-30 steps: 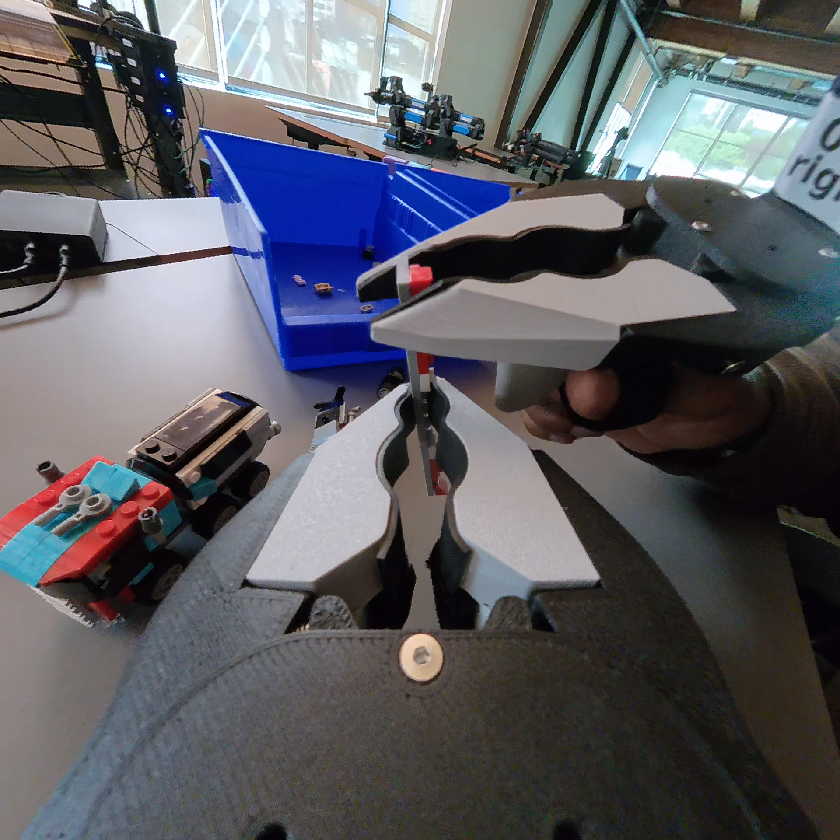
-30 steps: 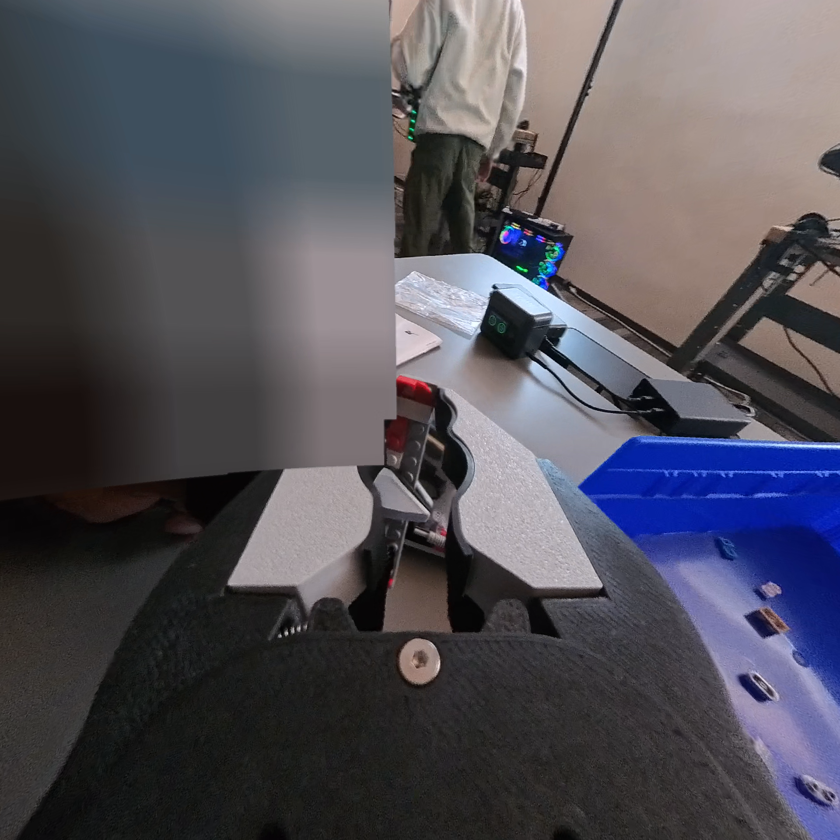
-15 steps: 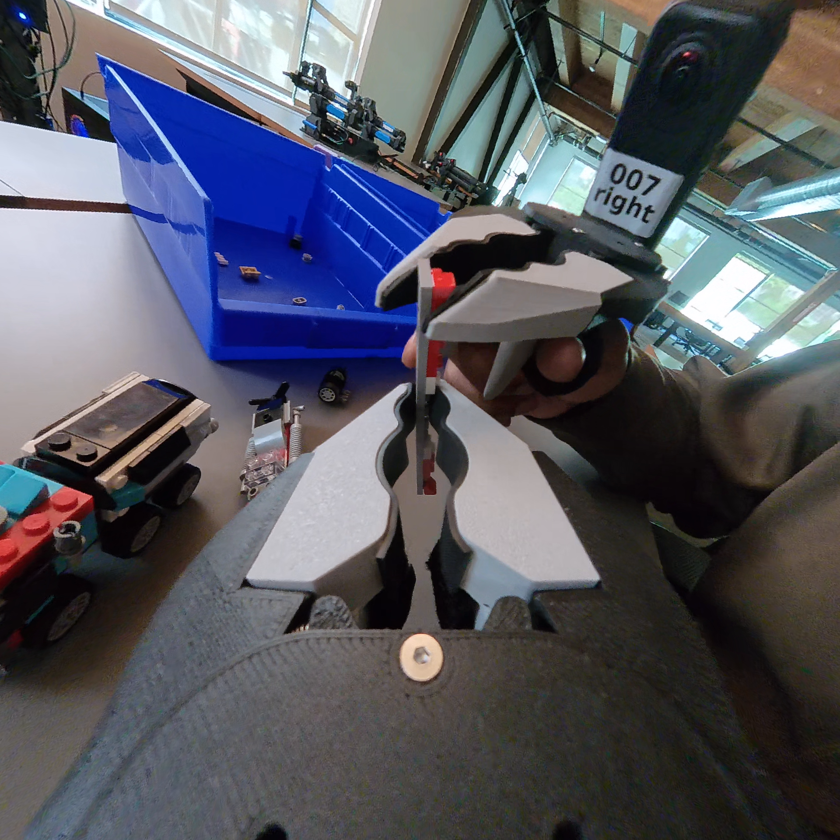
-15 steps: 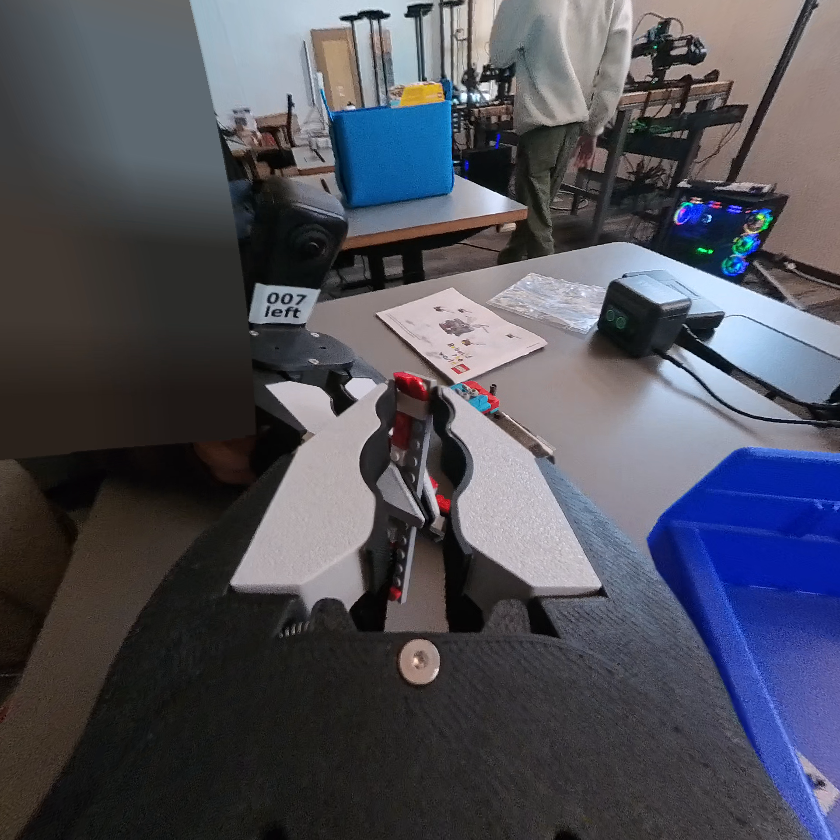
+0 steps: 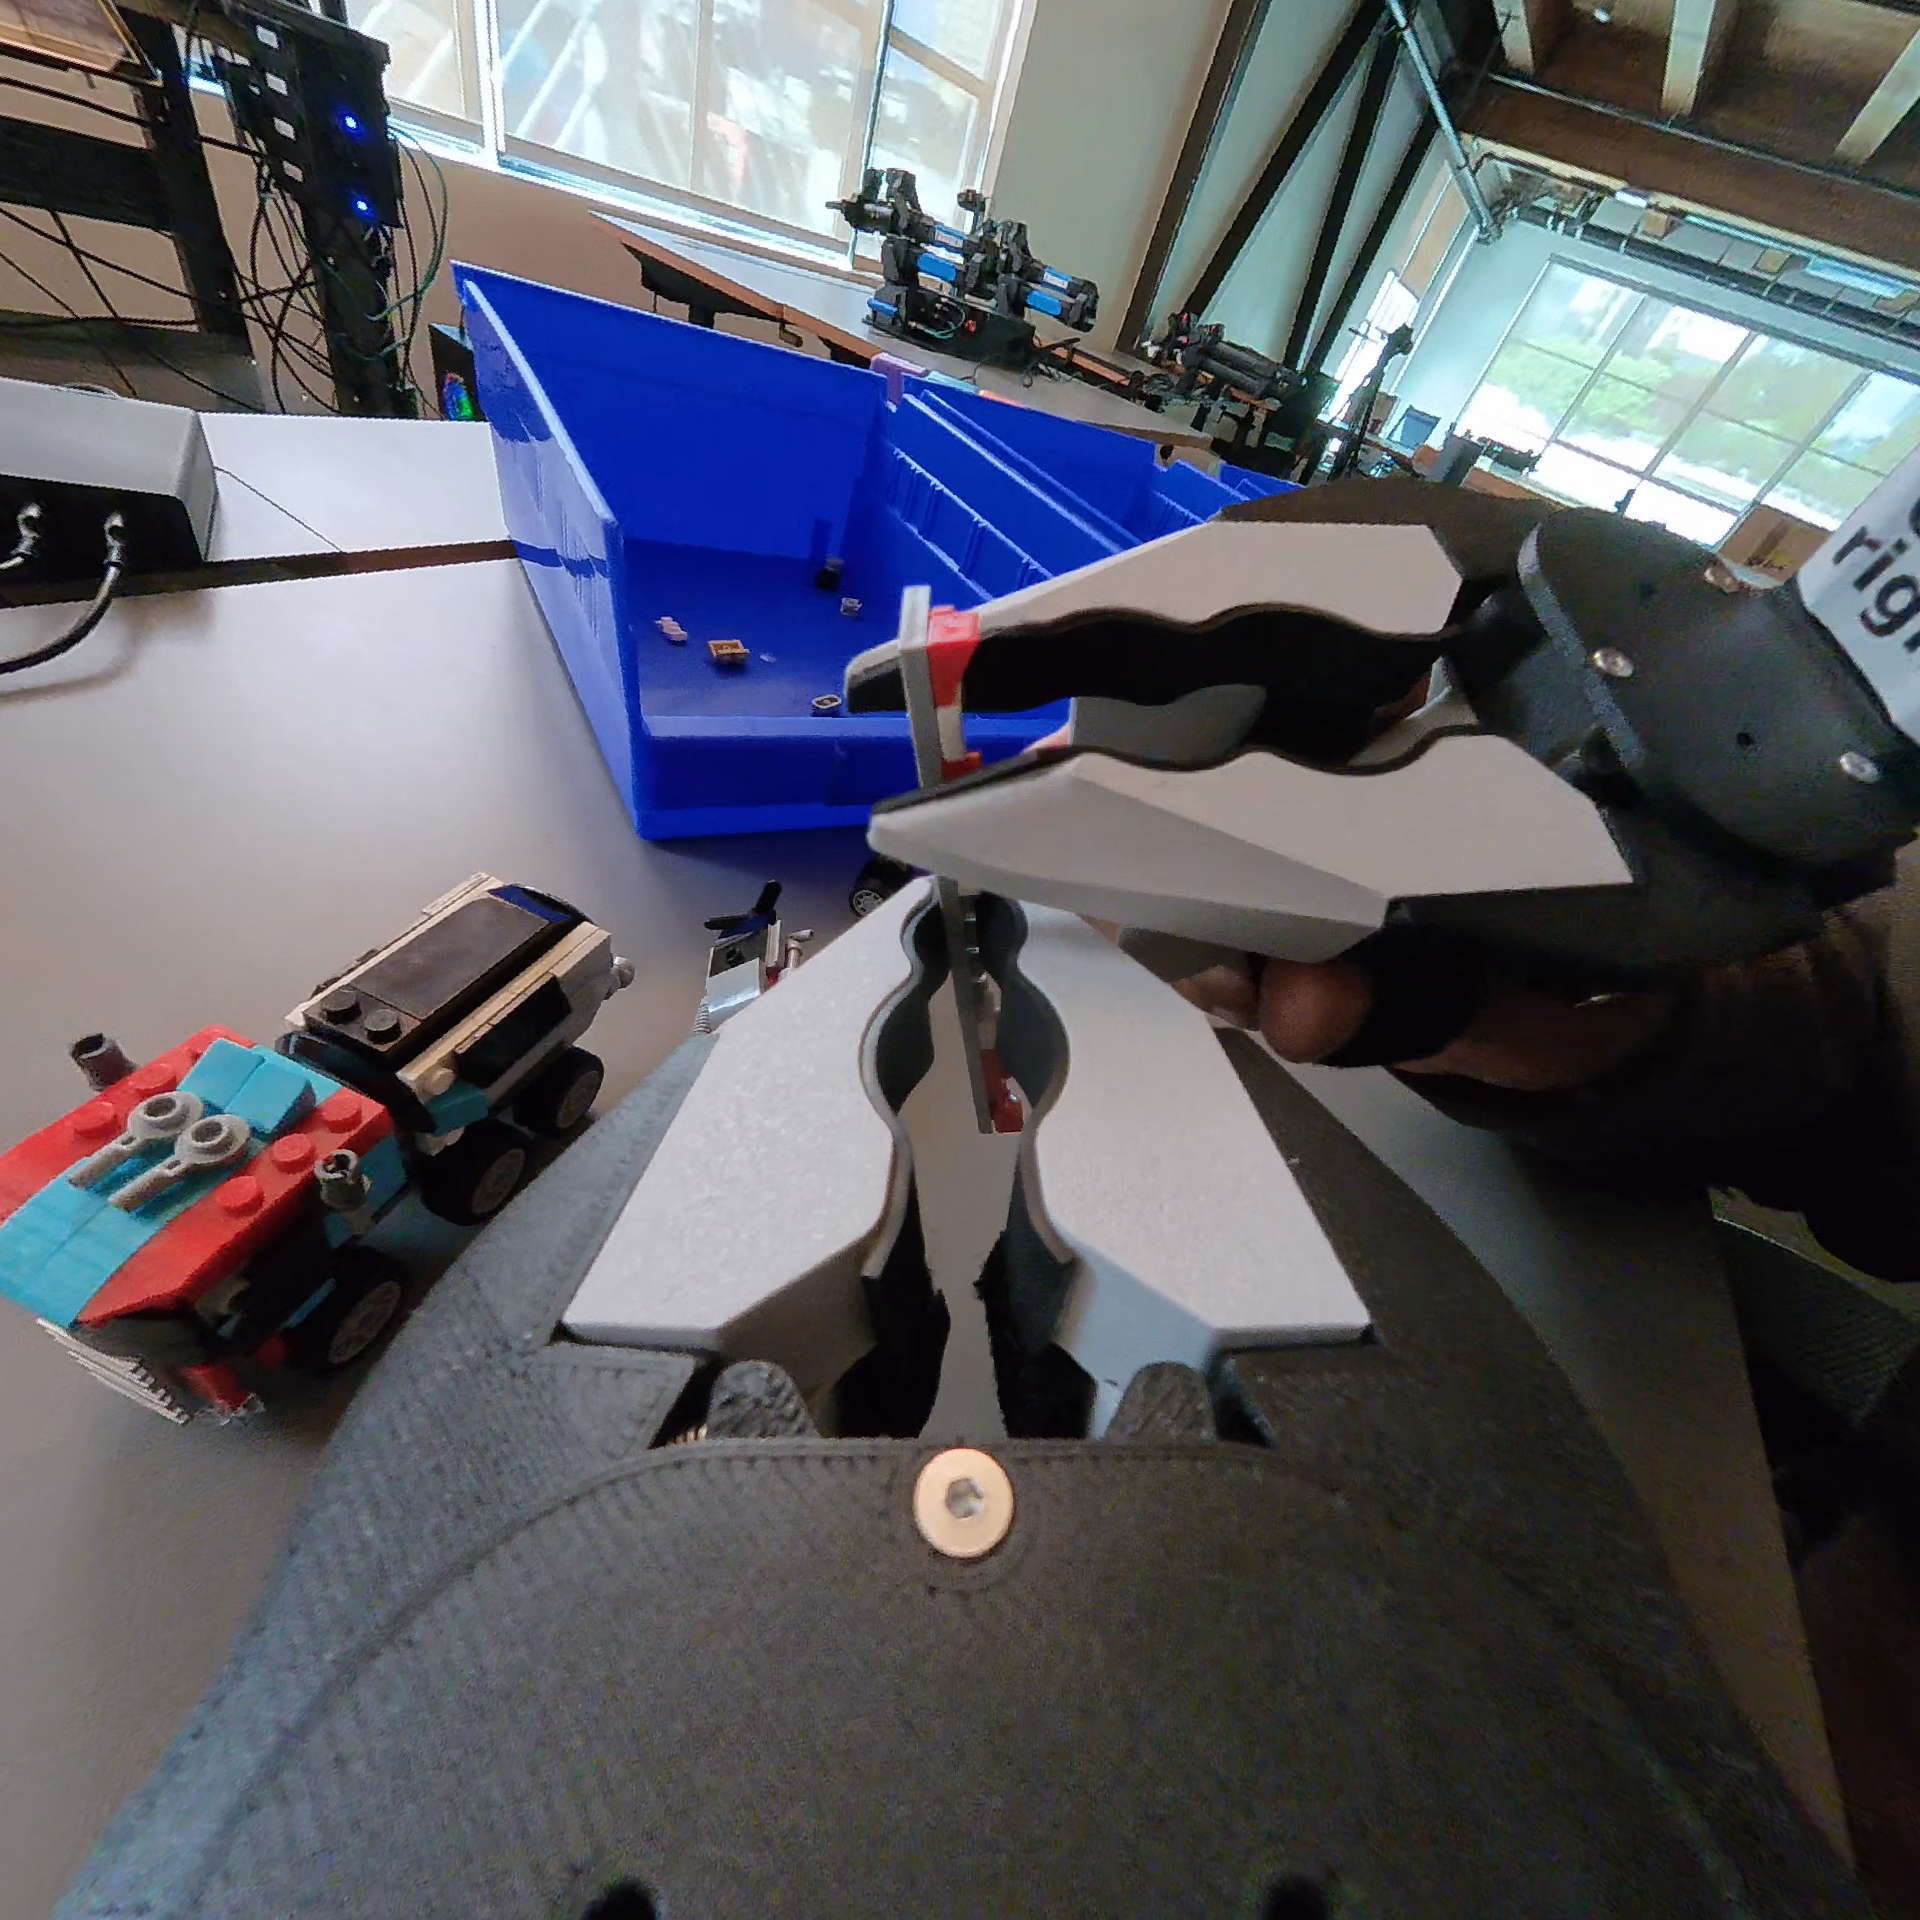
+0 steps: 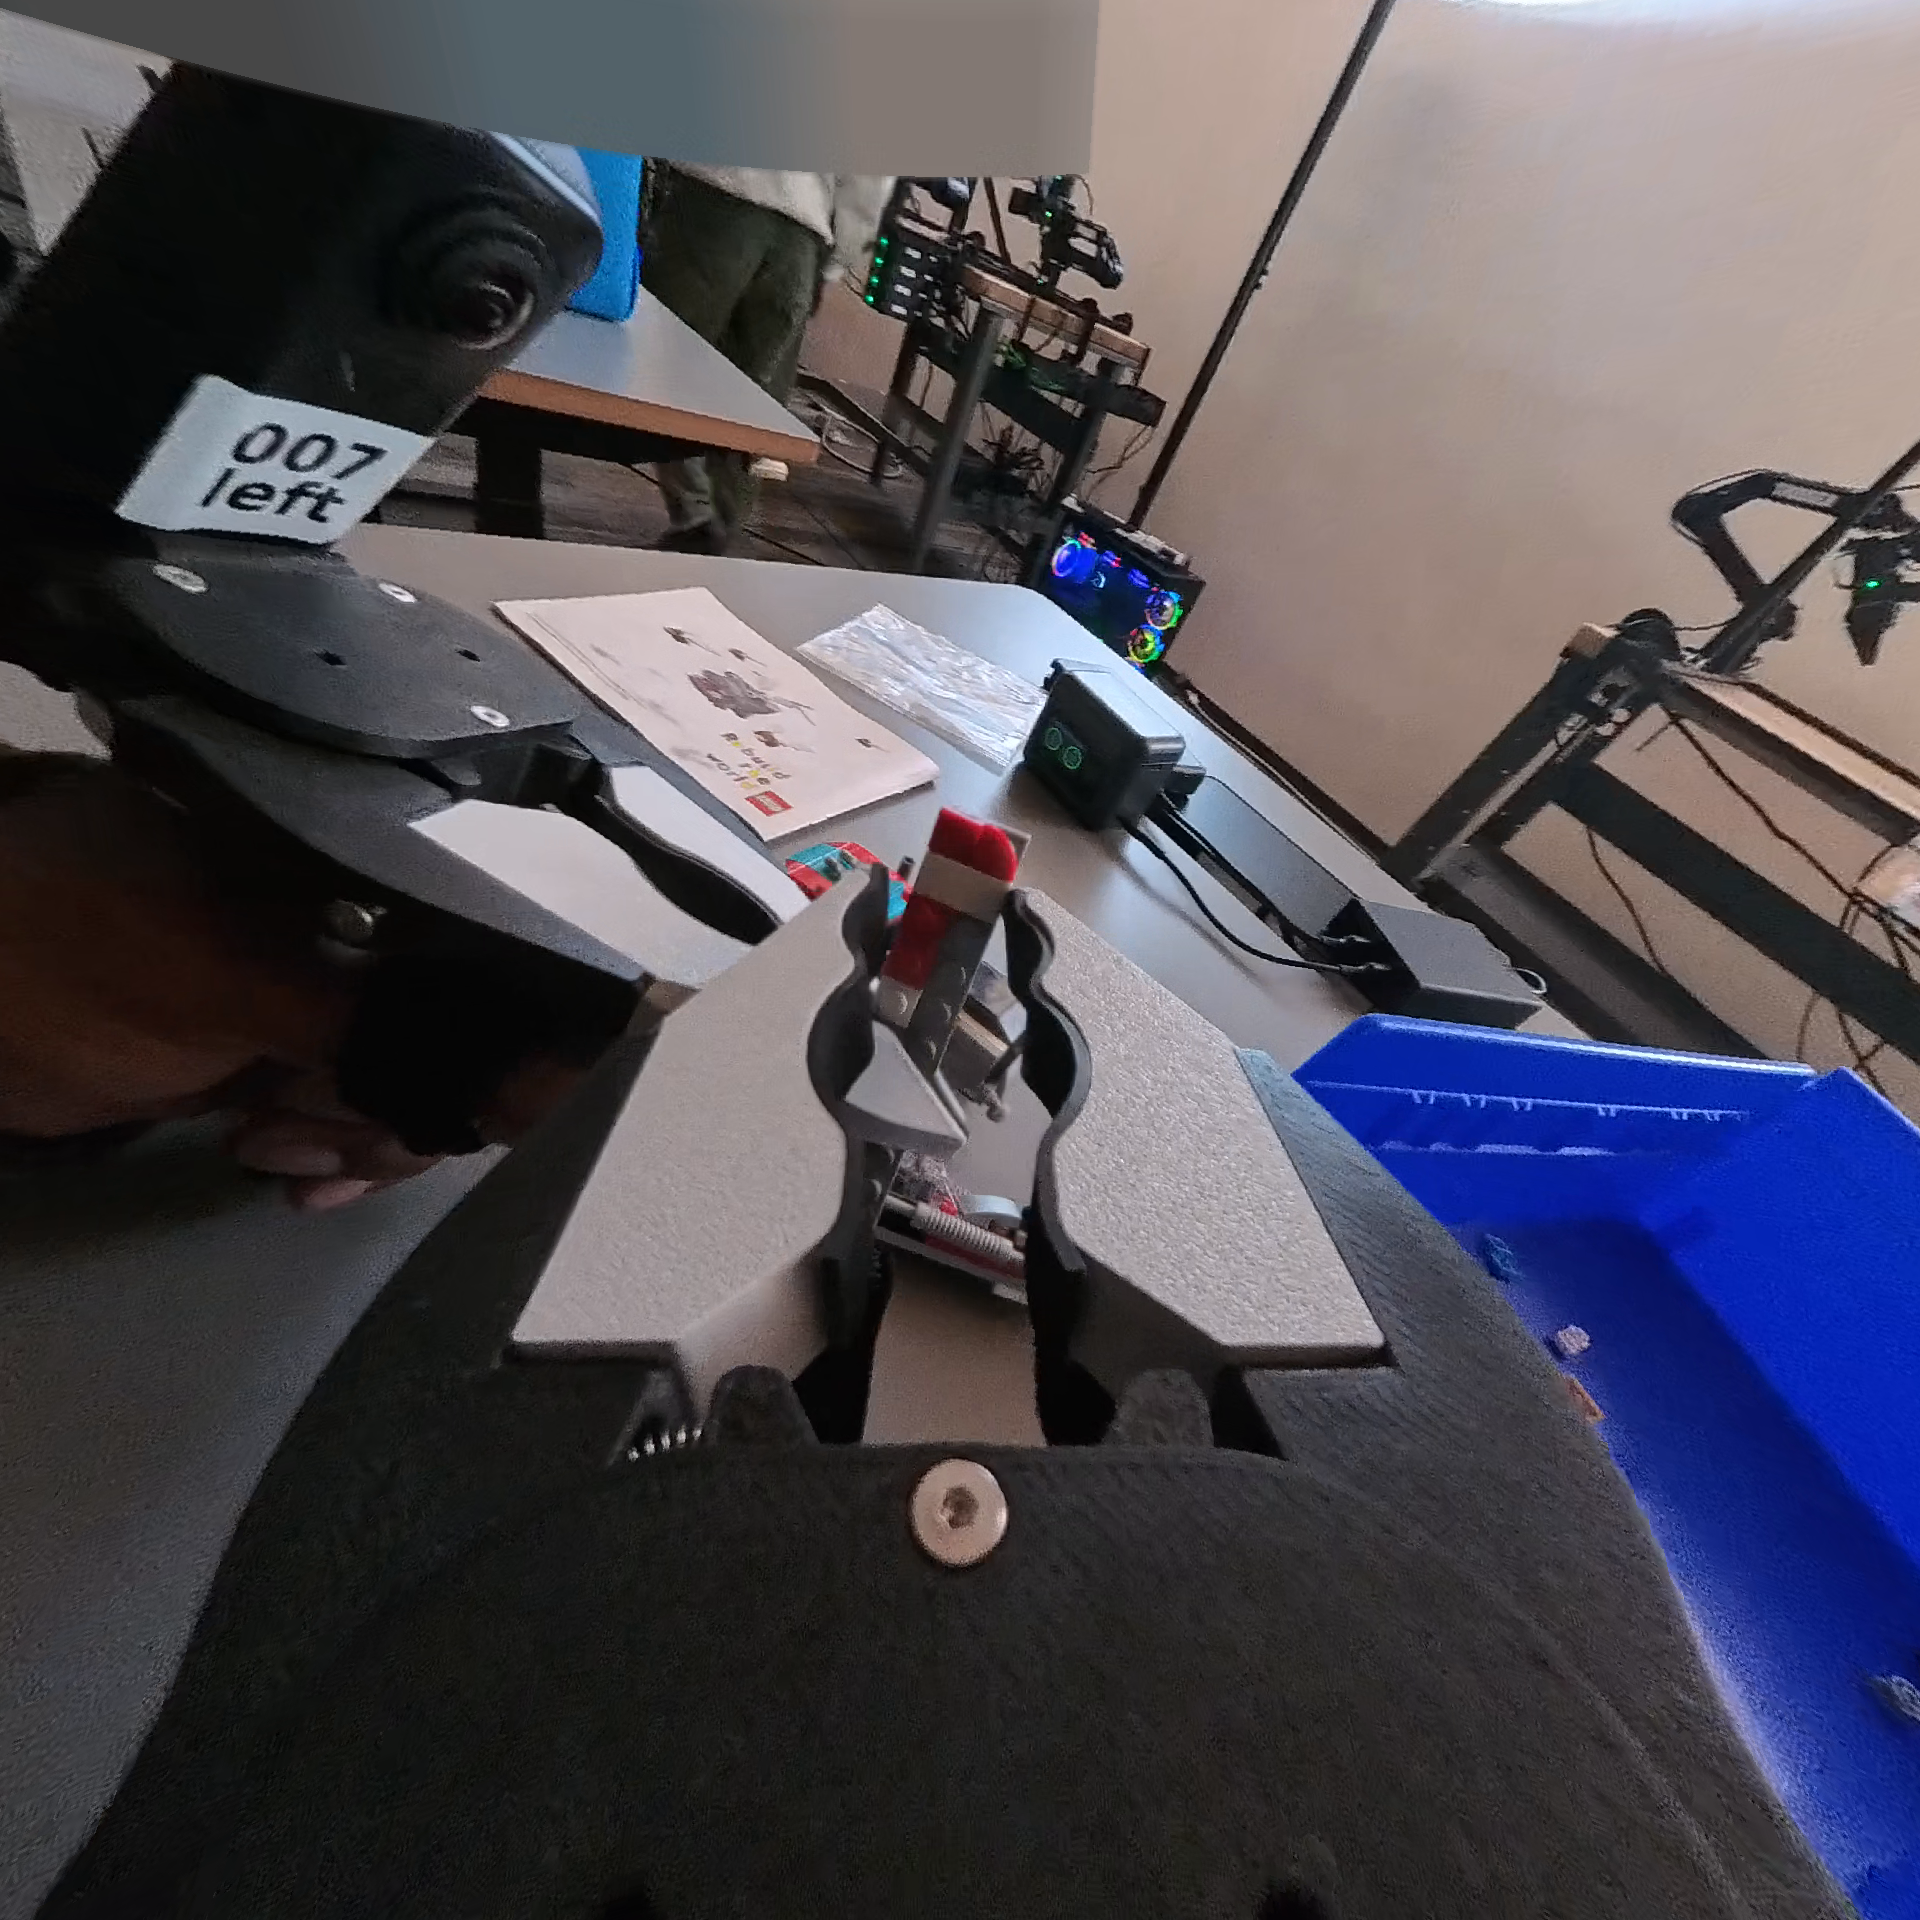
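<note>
Right claw point(image 6: 940, 961) around red-and-grey brick piece point(image 6: 951, 914), beside blue bin point(image 6: 1558, 1132).

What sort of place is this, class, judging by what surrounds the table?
Probably a robotics lab or workshop: robot arms on a far table, an equipment rack with cables, and a lit computer tower on the floor.

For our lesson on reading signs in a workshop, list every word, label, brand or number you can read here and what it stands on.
I do not quote writing; these bear it:
White label on a black camera housing: printed characters.
Second white label: cut off by the frame edge.
Booklet: coloured words, logo.
Black box: two green signs, blurred.
</note>
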`<state>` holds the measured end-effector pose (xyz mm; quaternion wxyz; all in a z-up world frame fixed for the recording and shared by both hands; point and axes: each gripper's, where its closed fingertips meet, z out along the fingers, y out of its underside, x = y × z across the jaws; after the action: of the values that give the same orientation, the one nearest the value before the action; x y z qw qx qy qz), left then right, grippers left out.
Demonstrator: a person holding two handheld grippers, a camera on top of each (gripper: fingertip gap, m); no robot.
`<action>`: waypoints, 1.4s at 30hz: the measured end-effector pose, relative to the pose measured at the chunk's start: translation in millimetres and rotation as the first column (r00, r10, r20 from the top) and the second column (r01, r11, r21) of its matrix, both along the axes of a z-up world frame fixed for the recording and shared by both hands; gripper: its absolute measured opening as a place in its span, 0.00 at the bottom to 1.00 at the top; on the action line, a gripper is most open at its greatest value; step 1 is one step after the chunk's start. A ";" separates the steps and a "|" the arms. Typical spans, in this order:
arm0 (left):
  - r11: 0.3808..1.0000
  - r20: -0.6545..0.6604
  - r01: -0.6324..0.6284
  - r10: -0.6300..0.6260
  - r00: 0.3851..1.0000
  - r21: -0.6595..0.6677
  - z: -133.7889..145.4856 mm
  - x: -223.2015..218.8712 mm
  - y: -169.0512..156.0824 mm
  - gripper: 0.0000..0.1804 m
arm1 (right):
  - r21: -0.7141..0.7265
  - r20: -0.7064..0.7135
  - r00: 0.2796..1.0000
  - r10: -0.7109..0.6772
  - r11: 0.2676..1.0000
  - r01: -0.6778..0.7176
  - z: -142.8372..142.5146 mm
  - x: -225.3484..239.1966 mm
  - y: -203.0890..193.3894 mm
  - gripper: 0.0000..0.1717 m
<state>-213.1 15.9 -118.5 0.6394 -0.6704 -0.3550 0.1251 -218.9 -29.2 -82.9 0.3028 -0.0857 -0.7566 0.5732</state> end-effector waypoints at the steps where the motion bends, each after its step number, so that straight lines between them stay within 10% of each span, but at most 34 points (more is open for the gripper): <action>1: 1.000 -0.001 0.000 0.000 1.000 -0.001 -0.2 0.1 0.4 0.03 | 0.002 -0.007 1.000 -0.008 1.000 0.008 0.1 -0.9 0.6 0.11; 18: 0.992 0.014 0.050 -0.052 0.999 0.114 8.8 1.9 1.2 0.03 | -0.278 0.310 0.915 0.259 0.945 -0.173 7.3 1.2 -0.9 0.10; 27: 0.997 0.017 -0.003 0.002 1.000 0.073 5.4 -2.0 -3.8 0.03 | -0.101 0.043 0.998 0.046 0.994 -0.042 8.2 0.0 2.1 0.12; 42: 0.999 0.001 -0.043 0.043 0.999 -0.018 -5.0 -4.3 -3.4 0.03 | -0.045 0.058 0.997 -0.054 0.997 0.057 6.1 -4.9 5.9 0.10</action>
<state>-217.3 12.5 -123.5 0.6303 -0.6683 -0.3687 0.1417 -223.8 -23.2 -76.8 0.2947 -0.1301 -0.7486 0.5796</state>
